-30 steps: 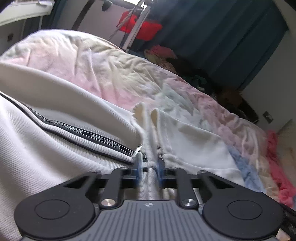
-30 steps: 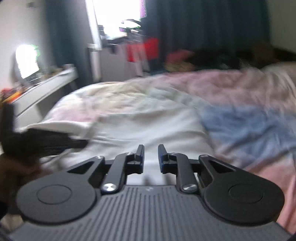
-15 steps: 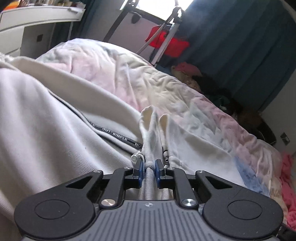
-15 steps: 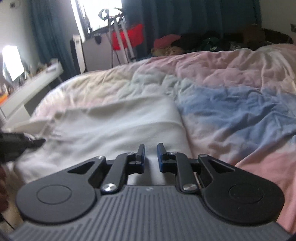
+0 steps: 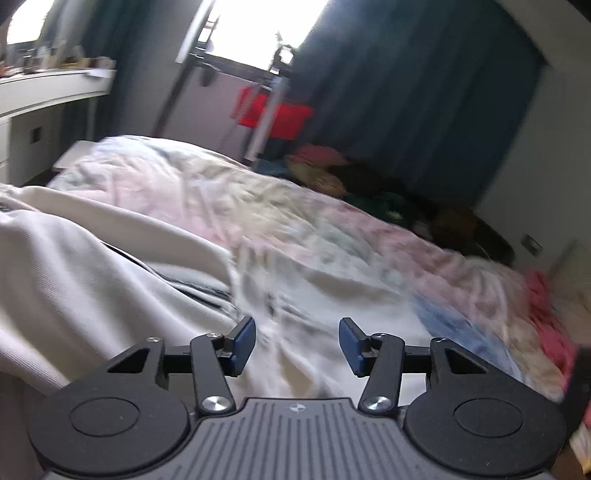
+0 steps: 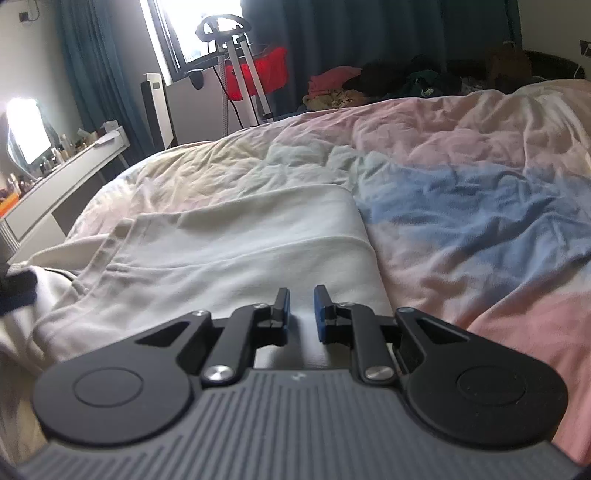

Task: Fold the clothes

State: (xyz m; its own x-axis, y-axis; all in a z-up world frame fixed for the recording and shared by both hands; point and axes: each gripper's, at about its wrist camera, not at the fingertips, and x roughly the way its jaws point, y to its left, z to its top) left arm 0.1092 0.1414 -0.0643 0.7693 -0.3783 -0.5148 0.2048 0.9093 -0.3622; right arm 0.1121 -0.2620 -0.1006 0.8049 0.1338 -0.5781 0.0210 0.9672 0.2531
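Your left tool (image 5: 297, 345) stands wide open with nothing between its blue pads, hovering just above the white garment (image 5: 110, 280). That view is blurred, but you can see the garment bunched up at the near left, a dark printed band crossing it, lying on the pastel duvet (image 5: 332, 236) of the bed.

Your right tool (image 6: 300, 309) has its fingers close together with a narrow gap between them, and no cloth is caught in the gap. It sits low over the near edge of the white garment (image 6: 240, 251), which in this view lies spread fairly flat on the duvet (image 6: 461, 206), its right edge folded straight and its left side rumpled with a seam showing.

Far behind the bed stand dark curtains (image 6: 369, 33) and a clothes pile (image 6: 388, 83).
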